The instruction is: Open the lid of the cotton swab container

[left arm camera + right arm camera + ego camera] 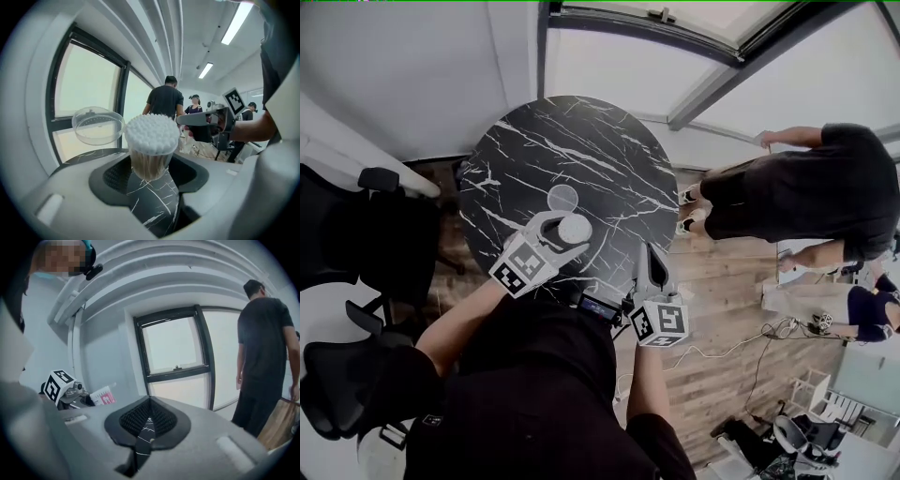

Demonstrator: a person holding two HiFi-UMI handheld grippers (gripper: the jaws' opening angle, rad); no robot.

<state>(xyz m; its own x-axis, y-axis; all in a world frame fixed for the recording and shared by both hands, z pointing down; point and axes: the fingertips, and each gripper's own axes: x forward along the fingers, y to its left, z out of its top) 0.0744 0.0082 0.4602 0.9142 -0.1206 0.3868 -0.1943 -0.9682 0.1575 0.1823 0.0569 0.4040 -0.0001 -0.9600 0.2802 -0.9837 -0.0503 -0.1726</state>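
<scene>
Left fingers pinch the open cotton swab container; right fingers pressed together on nothing.
Left gripper holds the container upright, white swab heads bare; its clear lid lies on the black marbled worktop just beyond the container; right gripper is to the container's right, apart.

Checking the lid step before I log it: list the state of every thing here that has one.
cotton swab container: open, swab tips exposed, gripped between the left tongs.
lid: off, lying on the table, apart from the container.
left tongs: closed on the cotton swab container.
right tongs: shut, nothing between them.
</scene>
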